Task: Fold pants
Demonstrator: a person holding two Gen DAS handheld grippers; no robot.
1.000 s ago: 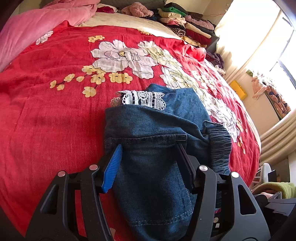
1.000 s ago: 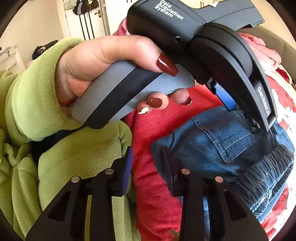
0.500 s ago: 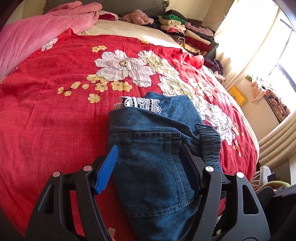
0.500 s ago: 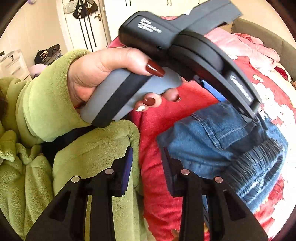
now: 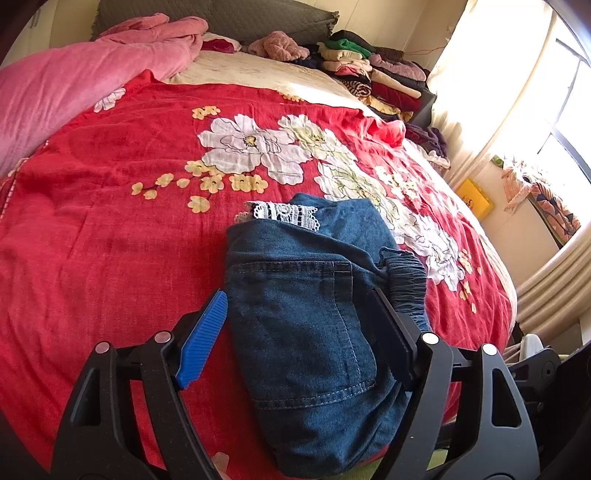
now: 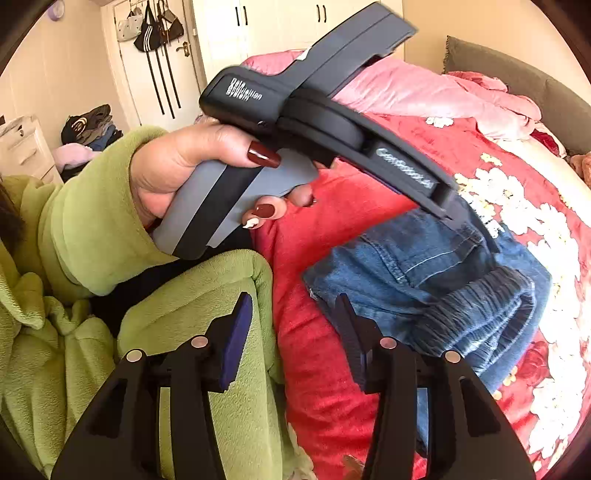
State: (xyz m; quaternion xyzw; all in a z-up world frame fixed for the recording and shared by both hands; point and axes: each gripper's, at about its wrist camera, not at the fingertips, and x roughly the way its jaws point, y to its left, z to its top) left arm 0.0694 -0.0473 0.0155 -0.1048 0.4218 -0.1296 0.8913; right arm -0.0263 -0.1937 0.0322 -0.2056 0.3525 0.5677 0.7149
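Folded pants (image 5: 306, 325) lie on the bedspread (image 5: 110, 240) (red, flowered).

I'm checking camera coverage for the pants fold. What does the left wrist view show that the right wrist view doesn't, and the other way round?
Only the left wrist view: the white lace trim poking out at the far end of the folded jeans, the stacked clothes by the headboard, and the sunlit window. Only the right wrist view: the person's hand on the left gripper's handle, the green sleeve, and the door with hanging bags. Both share the jeans, the red floral bedspread and the pink blanket.
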